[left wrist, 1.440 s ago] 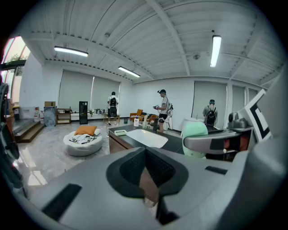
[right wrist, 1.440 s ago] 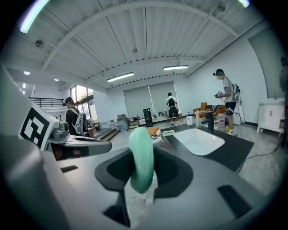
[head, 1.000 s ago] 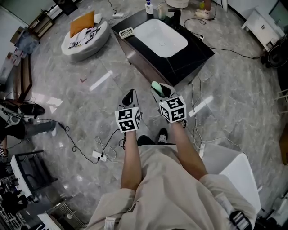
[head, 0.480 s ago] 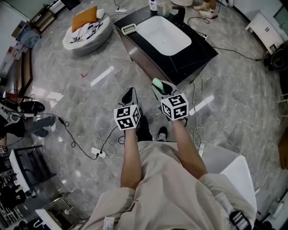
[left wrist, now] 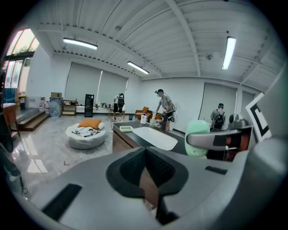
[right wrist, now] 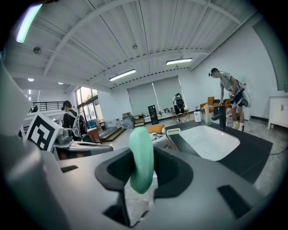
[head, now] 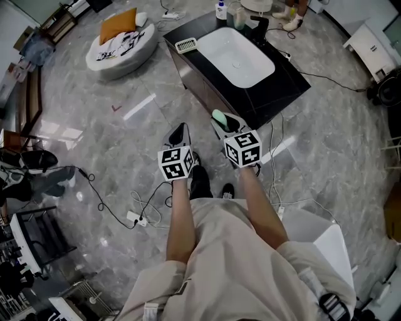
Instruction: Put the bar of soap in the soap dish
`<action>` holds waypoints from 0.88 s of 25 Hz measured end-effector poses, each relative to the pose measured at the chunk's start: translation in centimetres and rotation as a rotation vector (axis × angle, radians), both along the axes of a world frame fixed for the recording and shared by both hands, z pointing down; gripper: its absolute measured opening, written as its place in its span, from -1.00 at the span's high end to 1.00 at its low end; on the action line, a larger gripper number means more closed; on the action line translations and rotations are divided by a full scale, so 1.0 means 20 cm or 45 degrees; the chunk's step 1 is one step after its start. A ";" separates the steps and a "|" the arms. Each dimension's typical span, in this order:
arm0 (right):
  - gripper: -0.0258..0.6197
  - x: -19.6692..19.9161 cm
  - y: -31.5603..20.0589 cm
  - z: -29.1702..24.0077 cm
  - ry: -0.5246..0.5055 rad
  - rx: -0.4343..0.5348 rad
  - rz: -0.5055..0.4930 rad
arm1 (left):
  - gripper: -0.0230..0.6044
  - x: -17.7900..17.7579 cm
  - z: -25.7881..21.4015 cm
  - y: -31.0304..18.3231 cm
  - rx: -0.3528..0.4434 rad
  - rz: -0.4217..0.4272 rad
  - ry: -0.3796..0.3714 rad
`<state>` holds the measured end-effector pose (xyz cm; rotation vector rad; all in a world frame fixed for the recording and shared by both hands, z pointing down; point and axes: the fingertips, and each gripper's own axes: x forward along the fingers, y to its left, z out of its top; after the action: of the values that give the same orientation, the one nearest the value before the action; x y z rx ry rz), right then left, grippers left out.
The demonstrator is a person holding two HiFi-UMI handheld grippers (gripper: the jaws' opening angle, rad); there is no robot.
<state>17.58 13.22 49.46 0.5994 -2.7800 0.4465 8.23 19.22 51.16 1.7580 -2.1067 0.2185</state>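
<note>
A pale green bar of soap (right wrist: 141, 155) is pinched on edge between the right tongs (head: 223, 124), which are held out over a grey marble floor (head: 144, 135), well apart from the desk. The left tongs (left wrist: 144, 152) are held just beside them, pressed together with nothing between. A cube with square markers (head: 243, 148) is seen behind each pair.

The soap dish (head: 186, 45), a small white ribbed tray, is set on the near left corner of a black desk (head: 279, 78). A white sink basin (head: 236, 56) is sunk into the desk just beside the dish, and a black tap (head: 258, 26) and a few bottles (head: 221, 10) are placed at the far end. A stretch of floor and the dark side panel of the desk lie between the tongs and the dish.

A round white floor cushion (head: 119, 50) with an orange pillow (head: 117, 27) is seen left of the desk. Cables (head: 113, 210) are trailed across the floor near the person's shoes (head: 202, 183). Other people (left wrist: 164, 104) are seen standing beyond the desk.
</note>
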 end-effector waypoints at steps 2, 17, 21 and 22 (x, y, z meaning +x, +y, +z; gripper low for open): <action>0.57 -0.07 -0.06 0.01 0.009 -0.002 0.002 | 0.91 -0.08 -0.01 -0.06 0.003 0.003 -0.002; 0.57 -0.55 -0.54 0.08 0.110 -0.009 0.074 | 0.91 -0.58 0.00 -0.65 0.004 0.128 0.010; 0.57 -0.65 -0.68 0.08 0.120 -0.010 0.144 | 0.91 -0.71 -0.02 -0.78 0.003 0.163 -0.013; 0.57 -0.67 -0.72 0.08 0.121 -0.004 0.169 | 0.91 -0.72 -0.02 -0.82 0.006 0.189 -0.025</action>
<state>4.20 -1.27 51.01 0.7863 -2.6592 0.4373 -6.19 2.83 50.80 1.9239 -1.9927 0.2726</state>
